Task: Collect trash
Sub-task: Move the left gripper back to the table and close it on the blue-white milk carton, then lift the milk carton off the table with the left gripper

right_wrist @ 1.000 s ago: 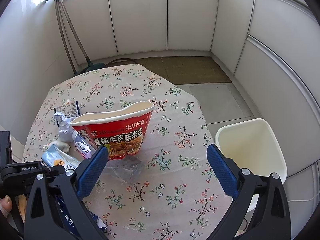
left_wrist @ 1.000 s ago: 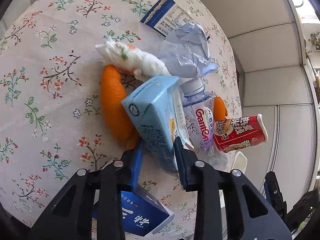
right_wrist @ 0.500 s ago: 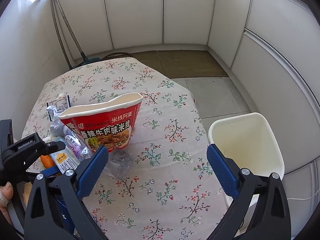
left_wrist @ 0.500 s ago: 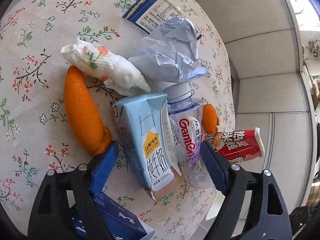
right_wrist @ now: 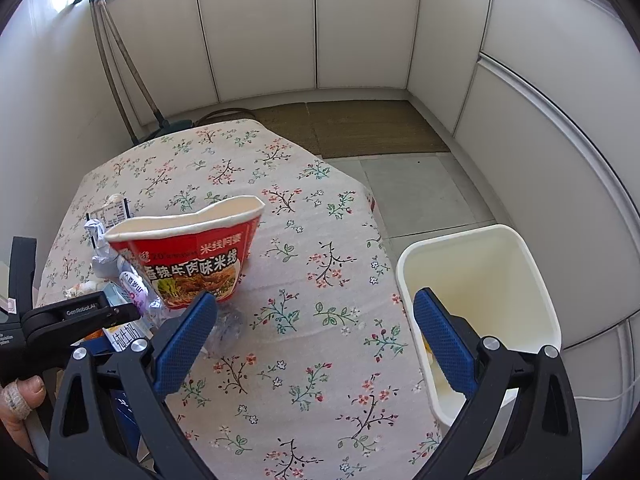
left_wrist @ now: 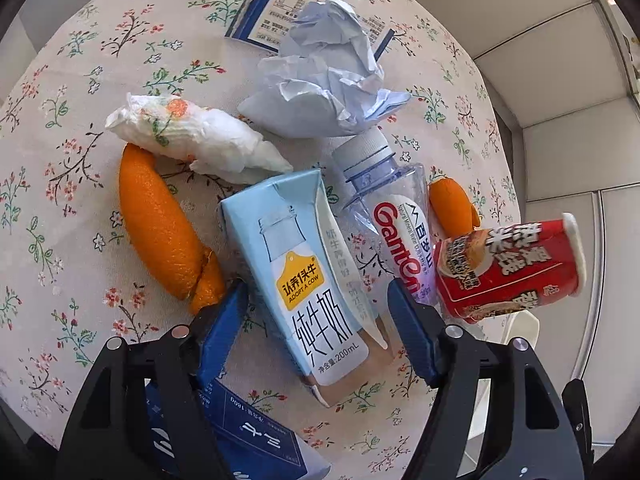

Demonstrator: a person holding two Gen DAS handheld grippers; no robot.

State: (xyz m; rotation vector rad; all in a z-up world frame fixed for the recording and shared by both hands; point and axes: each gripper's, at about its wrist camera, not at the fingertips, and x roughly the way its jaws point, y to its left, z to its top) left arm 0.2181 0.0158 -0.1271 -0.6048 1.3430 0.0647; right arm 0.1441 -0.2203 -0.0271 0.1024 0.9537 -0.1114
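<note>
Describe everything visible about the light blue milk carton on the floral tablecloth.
The light blue cardboard milk carton lies on its side, its gabled top pointing away from the camera, with a white bottle outline, yellow tag and black lettering uppermost. It looks slightly dented. The clear plastic water bottle lies against one side. The left claw straddles it, pads apart, having just been closing slightly.

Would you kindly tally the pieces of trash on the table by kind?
Cartons and boxes: 3: milk carton, dark blue box, flattened blue-and-white box
Orange peels: 2
Crumpled paper and tissue: 2
Plastic bottle: 1
Red noodle cup: 1
Total: 9
</note>
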